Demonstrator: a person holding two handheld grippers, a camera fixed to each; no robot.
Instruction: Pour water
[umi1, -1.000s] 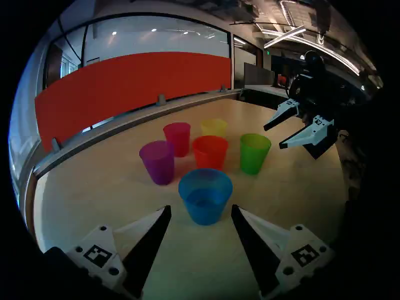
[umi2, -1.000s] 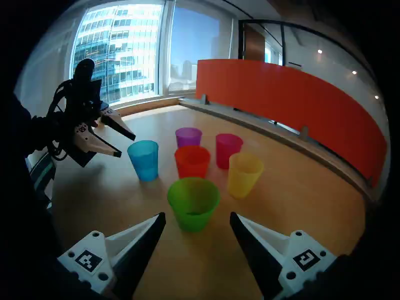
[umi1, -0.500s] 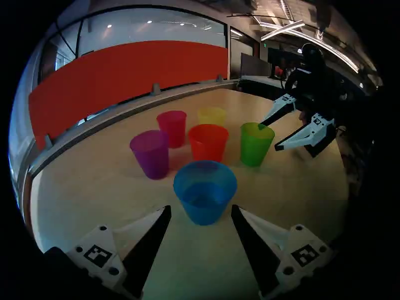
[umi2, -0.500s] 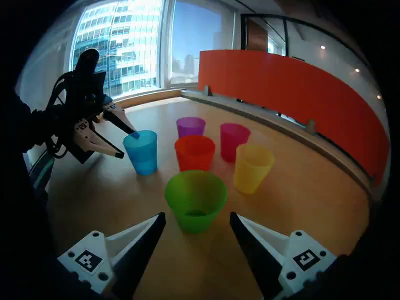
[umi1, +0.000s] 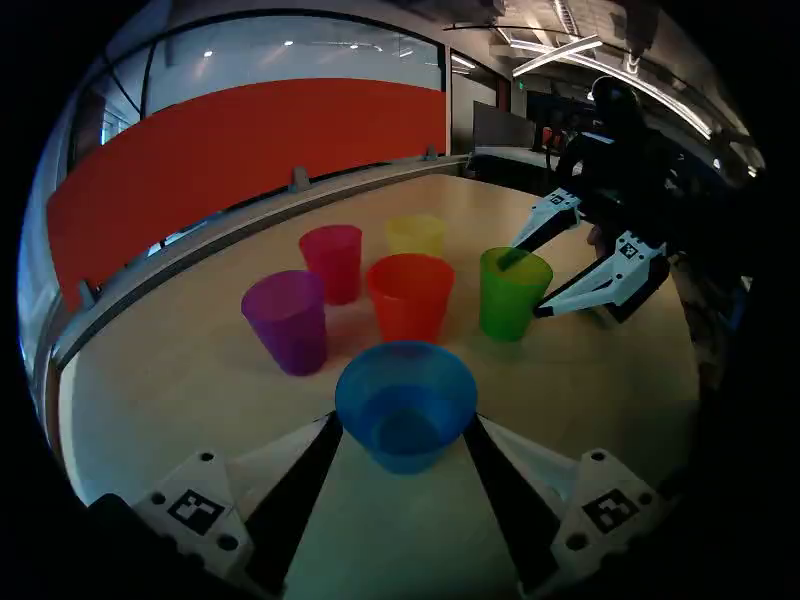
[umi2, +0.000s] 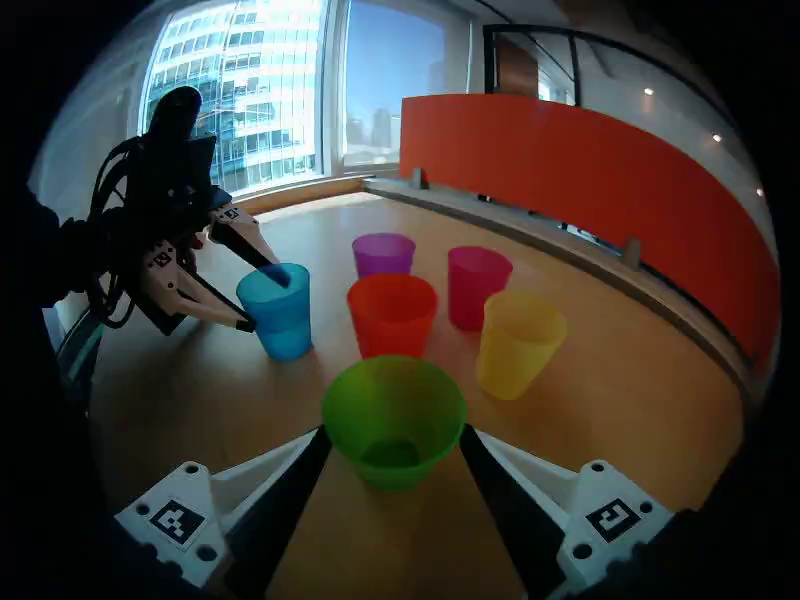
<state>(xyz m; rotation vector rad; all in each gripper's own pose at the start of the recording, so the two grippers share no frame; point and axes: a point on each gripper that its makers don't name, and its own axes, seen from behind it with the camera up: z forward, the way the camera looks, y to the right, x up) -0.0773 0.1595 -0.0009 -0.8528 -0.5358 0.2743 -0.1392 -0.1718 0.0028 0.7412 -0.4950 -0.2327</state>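
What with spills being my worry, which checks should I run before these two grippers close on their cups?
1. Left gripper straddles the blue cup, jaws open: ok.
2. Right gripper straddles the green cup, jaws open: ok.
3. Both cups upright on the table: ok.
4. Orange cup stands apart from both, though close behind them: ok, but mind it when lifting.
5. Blue cup holds water: looks so from the left gripper view, ok.
6. Green cup empty enough to receive: cannot tell; its bottom looks darker, but whether that is water is unclear.
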